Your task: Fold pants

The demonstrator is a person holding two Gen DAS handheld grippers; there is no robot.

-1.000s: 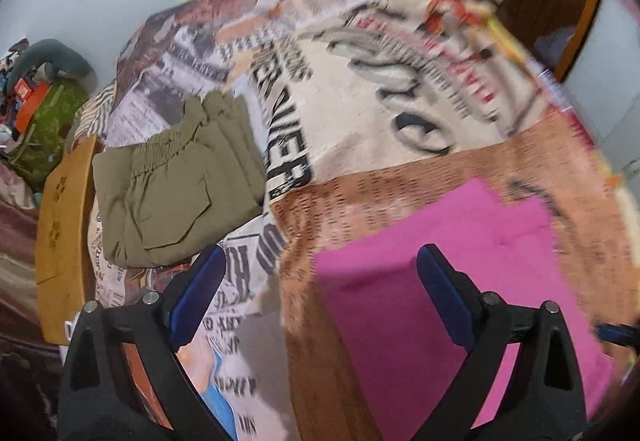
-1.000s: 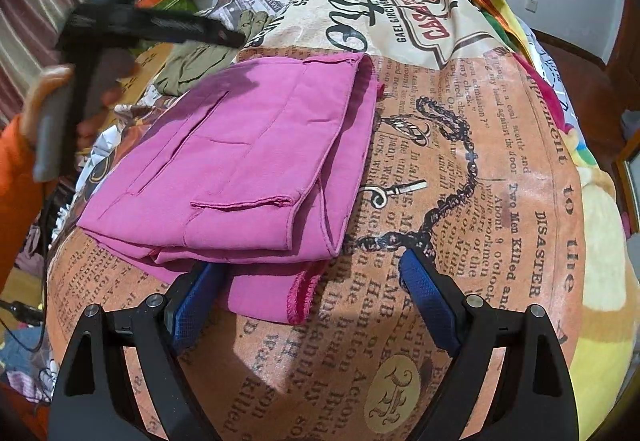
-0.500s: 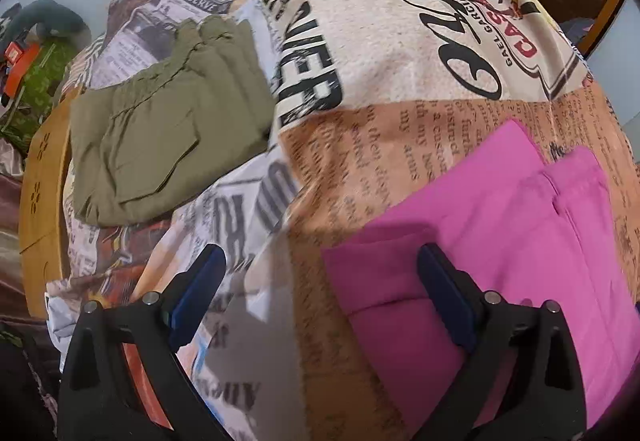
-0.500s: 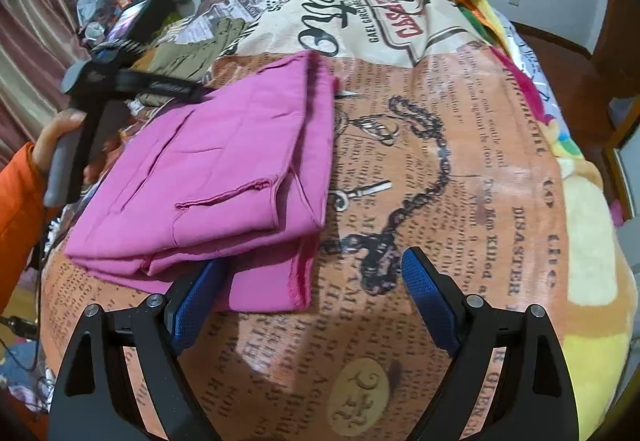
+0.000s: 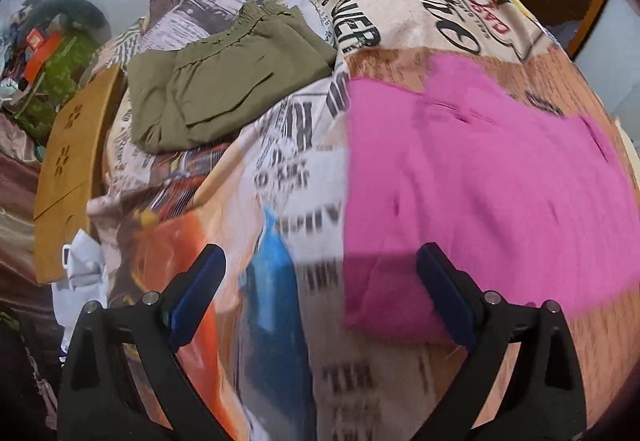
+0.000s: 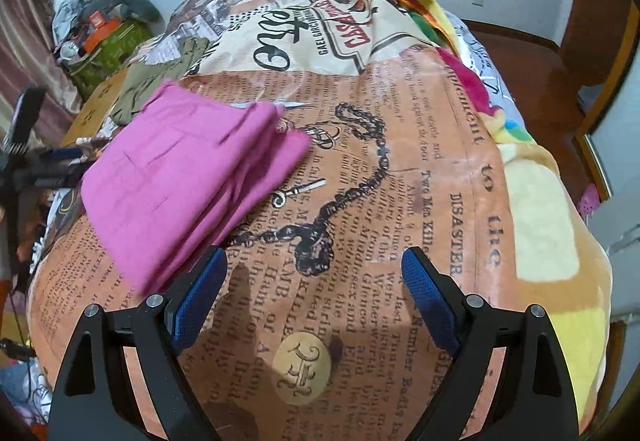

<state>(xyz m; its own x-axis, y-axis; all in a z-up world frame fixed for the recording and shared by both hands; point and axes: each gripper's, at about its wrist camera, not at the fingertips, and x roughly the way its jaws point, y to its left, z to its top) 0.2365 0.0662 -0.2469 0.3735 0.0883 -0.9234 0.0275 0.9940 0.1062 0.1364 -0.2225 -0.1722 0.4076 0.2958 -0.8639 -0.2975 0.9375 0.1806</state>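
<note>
- pink pants (image 5: 472,177) lie folded on the printed blanket (image 6: 400,201), olive pants (image 5: 224,81) folded just beside
- left gripper (image 5: 320,277) and right gripper (image 6: 314,277) hover, fingers spread wide, holding nothing

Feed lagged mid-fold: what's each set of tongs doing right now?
Left tongs: open, holding nothing, above the edge of the pink pants.
Right tongs: open, holding nothing, over the printed blanket.

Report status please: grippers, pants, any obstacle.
Left gripper open, right gripper open, both empty. Pink pants folded on bed. Olive pants folded beside.
</note>
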